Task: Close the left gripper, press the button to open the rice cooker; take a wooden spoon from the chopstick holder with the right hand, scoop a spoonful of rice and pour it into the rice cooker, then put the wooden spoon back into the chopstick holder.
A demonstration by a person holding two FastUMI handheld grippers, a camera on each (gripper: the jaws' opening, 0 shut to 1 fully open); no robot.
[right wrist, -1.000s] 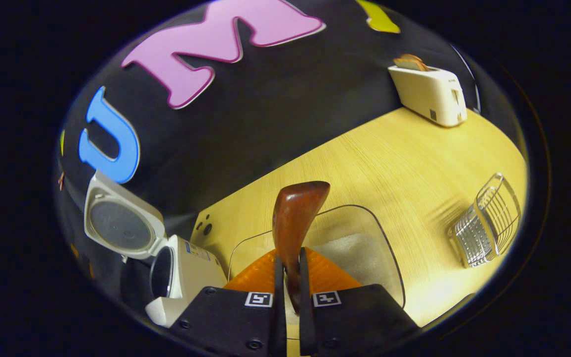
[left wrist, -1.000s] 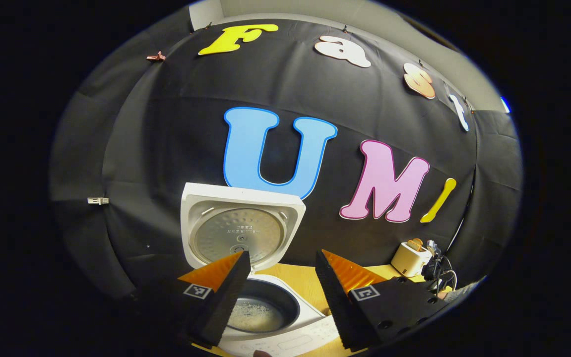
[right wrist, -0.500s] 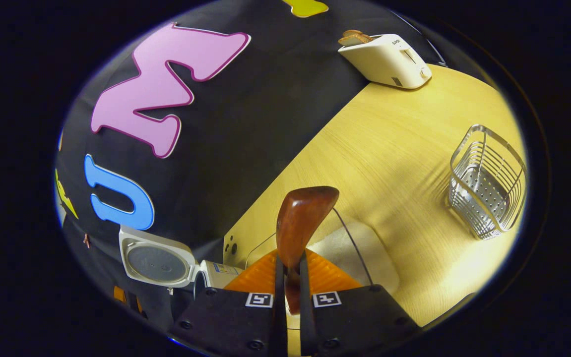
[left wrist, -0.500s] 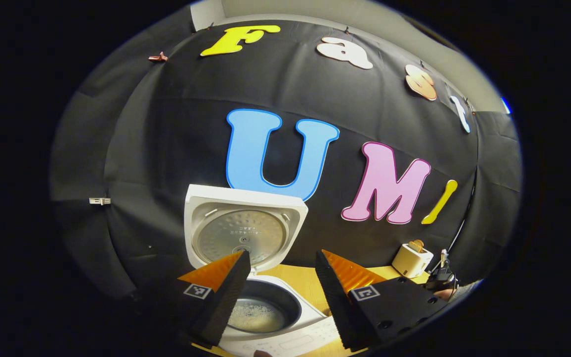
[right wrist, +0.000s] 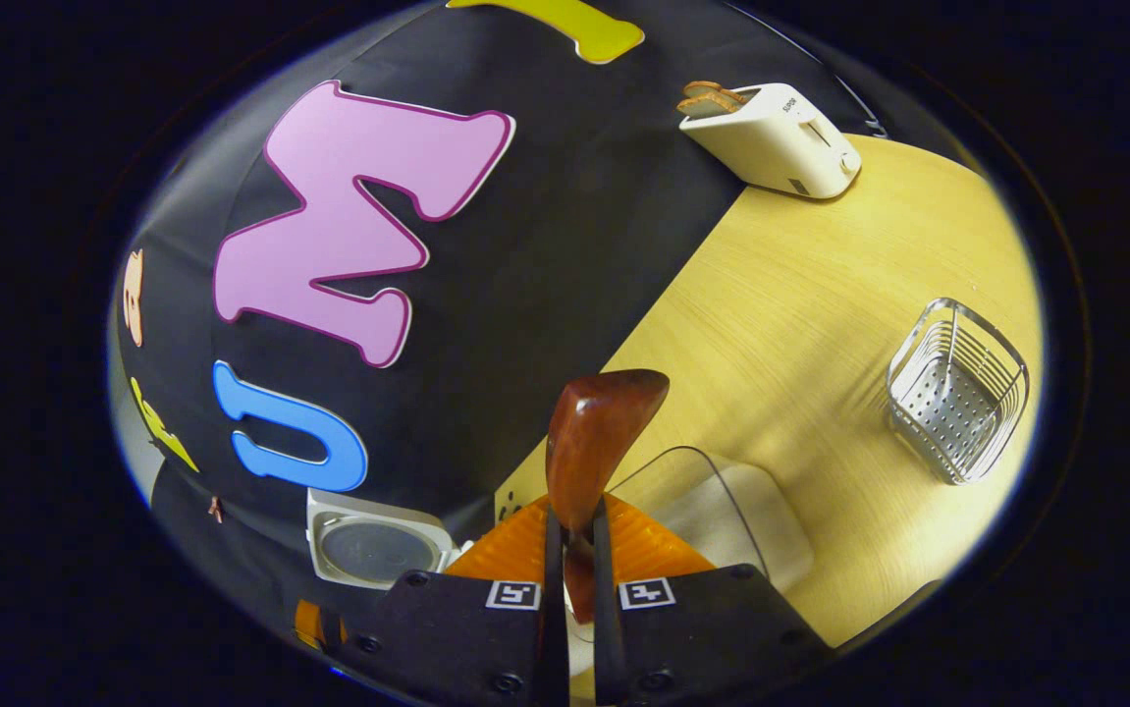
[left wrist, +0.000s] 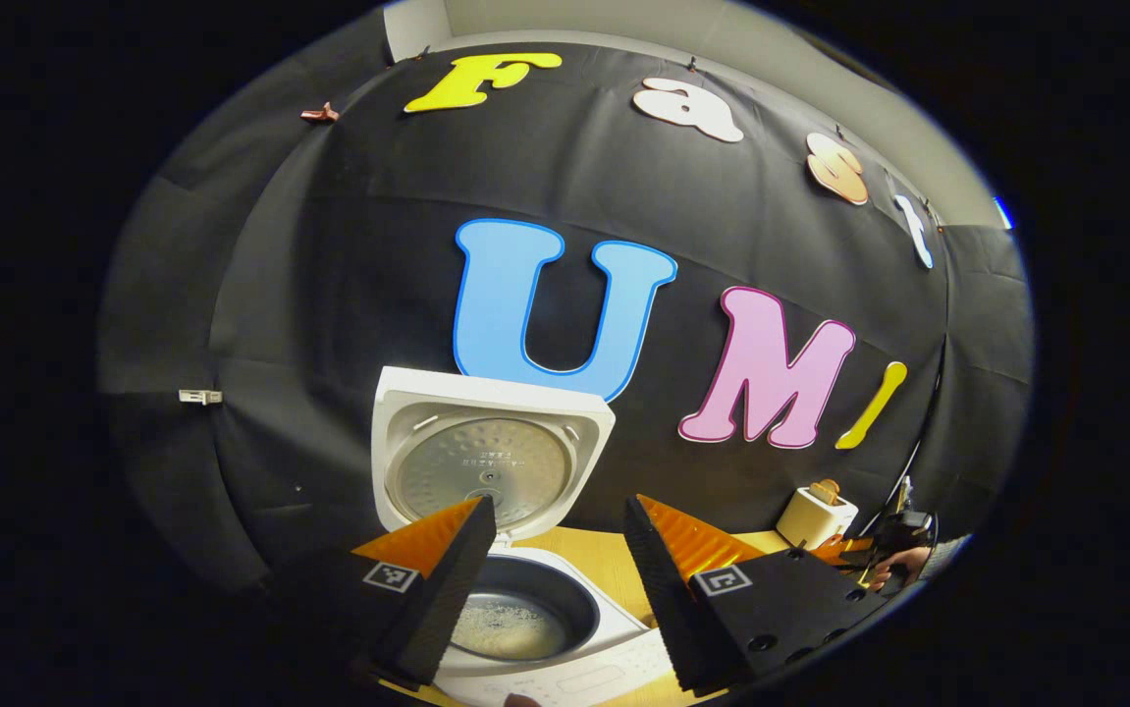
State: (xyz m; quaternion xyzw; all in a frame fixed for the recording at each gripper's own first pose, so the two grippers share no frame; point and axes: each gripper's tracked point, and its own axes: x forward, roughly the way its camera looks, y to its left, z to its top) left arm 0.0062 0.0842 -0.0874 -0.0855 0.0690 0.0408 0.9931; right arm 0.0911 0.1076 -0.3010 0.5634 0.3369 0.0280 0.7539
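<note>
Wooden spoon (right wrist: 592,442) stands up from the bottom centre of the right gripper view, its stem clamped between both fingers of the right gripper (right wrist: 569,599) and its dark bowl rising above them. It looks stiff, light and smoothly finished, so it could twist in a loose grip; holding low on the stem, as here, seems the sound place, leaving the bowl free. Whether the bowl carries any rice I cannot tell from this angle.

Behind the spoon, lower centre-right, sits a clear container (right wrist: 722,511) with pale contents, probably the rice. The wire chopstick holder (right wrist: 957,393) rests at the right edge on the worktop (right wrist: 800,295), well apart from the spoon, and a toaster (right wrist: 771,133) sits at the upper right.

In the left gripper view the left gripper (left wrist: 560,589) hangs with its jaws spread wide, holding nothing, above the rice cooker (left wrist: 525,619) at the bottom centre. The cooker's lid (left wrist: 491,462) is up, and the inner pot shows something pale at its bottom.

Judging by this, returning the spoon to the holder may be the step in hand.
</note>
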